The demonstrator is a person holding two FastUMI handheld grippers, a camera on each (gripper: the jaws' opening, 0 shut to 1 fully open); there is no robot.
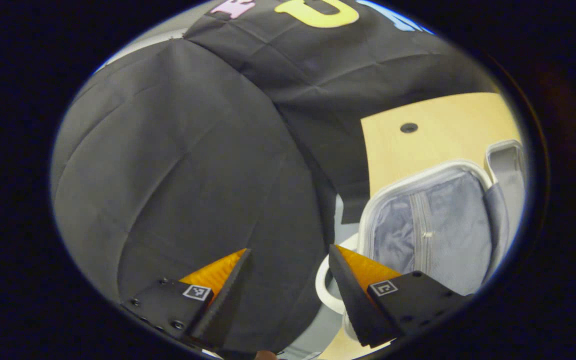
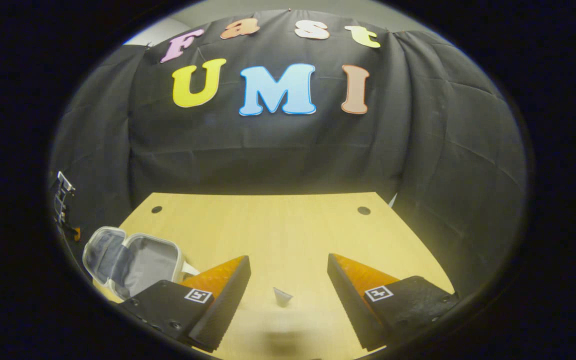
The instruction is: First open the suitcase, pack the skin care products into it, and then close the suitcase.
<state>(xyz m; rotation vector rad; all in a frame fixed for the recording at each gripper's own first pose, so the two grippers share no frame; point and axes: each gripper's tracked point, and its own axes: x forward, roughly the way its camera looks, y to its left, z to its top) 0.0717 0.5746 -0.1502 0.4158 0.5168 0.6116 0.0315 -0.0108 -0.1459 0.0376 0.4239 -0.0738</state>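
Both grippers' fingers spread, empty: right gripper [image 2: 284, 280] above the wooden table [image 2: 278, 225], small pale object [image 2: 282, 296] just beyond; suitcase [image 2: 130, 260] lies open at table's left, near left gripper [image 1: 288, 280]; opening judged done; packing next, needs a product located.

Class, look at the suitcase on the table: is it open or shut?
Open. In the right gripper view the suitcase lies spread in two halves on the table, its grey lining showing; the left gripper view shows that lining with a zip.
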